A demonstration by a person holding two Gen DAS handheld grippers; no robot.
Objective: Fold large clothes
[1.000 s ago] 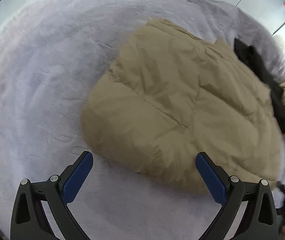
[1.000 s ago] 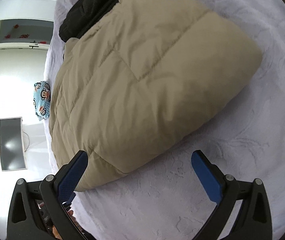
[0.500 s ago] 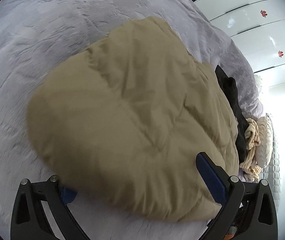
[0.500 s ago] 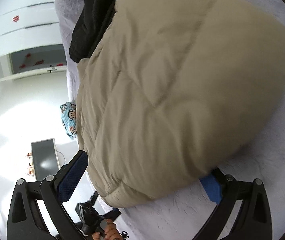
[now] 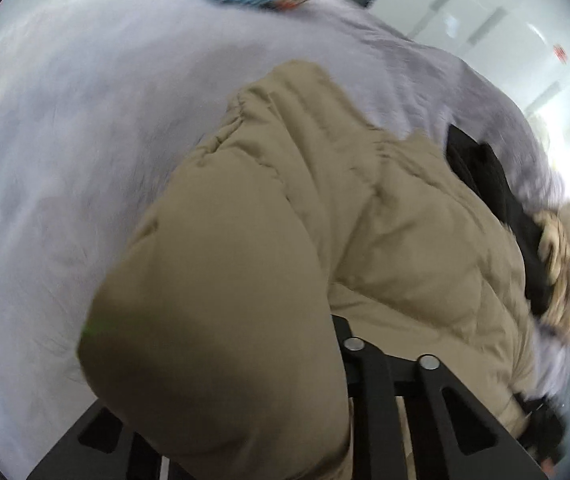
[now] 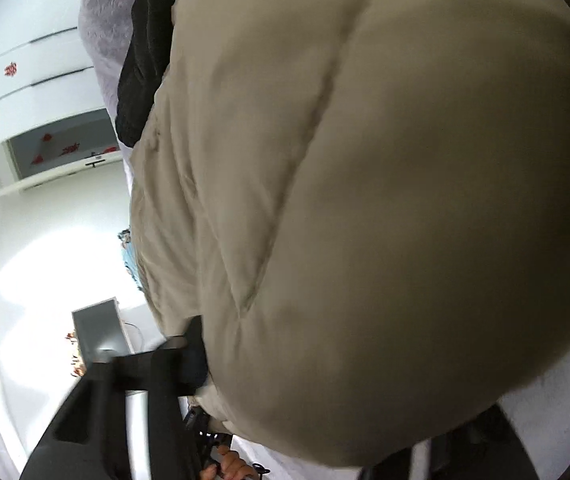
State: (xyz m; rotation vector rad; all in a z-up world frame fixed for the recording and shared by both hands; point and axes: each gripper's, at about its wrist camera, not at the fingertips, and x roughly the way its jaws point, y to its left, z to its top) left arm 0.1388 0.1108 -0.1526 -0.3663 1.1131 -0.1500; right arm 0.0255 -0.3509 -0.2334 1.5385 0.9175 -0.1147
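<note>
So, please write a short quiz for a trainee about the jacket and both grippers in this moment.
1. True or false: the tan jacket lies on a lilac bed cover.
2. Which garment lies beside the jacket: A) black one, B) red one, C) striped one?
3. What are the left gripper and right gripper closed on?

Key: 1 true; 2 A; 3 the jacket, whose padding bulges over the jaws of both after they have just been closing.
</note>
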